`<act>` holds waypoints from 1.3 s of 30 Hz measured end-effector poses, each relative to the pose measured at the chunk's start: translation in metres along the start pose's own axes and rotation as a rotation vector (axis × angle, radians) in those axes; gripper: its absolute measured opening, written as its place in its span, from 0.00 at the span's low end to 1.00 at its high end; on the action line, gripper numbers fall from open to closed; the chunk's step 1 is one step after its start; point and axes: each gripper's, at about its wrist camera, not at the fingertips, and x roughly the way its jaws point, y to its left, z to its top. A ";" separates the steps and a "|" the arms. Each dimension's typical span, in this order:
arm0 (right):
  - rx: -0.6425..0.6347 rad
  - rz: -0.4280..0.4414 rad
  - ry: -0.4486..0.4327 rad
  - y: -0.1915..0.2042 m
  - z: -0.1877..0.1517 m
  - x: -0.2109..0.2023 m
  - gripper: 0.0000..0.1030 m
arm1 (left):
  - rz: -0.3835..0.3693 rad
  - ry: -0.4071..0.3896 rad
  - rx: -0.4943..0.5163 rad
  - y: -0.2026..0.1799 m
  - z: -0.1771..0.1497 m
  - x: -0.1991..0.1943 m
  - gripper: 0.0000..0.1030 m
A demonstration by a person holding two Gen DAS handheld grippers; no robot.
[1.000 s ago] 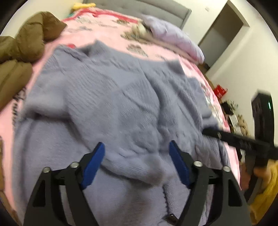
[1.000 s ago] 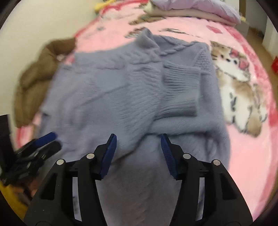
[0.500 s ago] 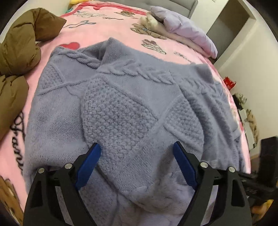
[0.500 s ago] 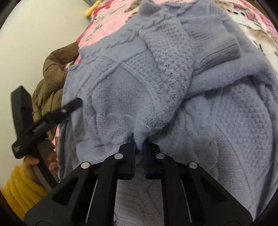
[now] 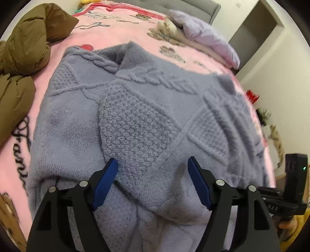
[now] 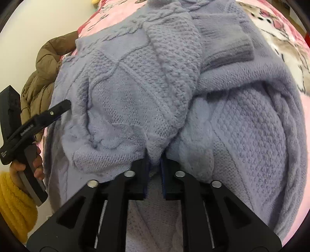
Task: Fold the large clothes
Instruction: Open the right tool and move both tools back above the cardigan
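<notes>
A large lavender knit sweater point(image 5: 139, 120) lies on a pink bed, with one sleeve folded across its body. It also fills the right wrist view point(image 6: 135, 93). My left gripper point(image 5: 153, 172) is open, its blue pads on either side of the folded sleeve's lower edge, just above the knit. My right gripper point(image 6: 155, 160) is shut on a pinch of the sweater's folded edge. The sleeve cuff point(image 6: 226, 46) lies on the right half of the sweater. The left gripper also shows at the left of the right wrist view point(image 6: 64, 103).
A brown puffer jacket point(image 5: 25, 50) lies at the bed's left edge. A lilac pillow point(image 5: 209, 42) and a grey headboard point(image 5: 174, 5) are at the far end. The pink blanket point(image 5: 120, 31) shows around the sweater. A doorway point(image 5: 253, 33) and floor clutter lie to the right.
My right gripper closed from open onto the sweater's folded edge and moved in close. My left gripper came nearer over the folded sleeve and stayed open.
</notes>
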 end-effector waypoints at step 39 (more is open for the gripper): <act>0.168 -0.357 0.060 -0.105 -0.210 -0.112 0.73 | 0.124 0.250 -0.191 0.062 -0.241 -0.129 0.83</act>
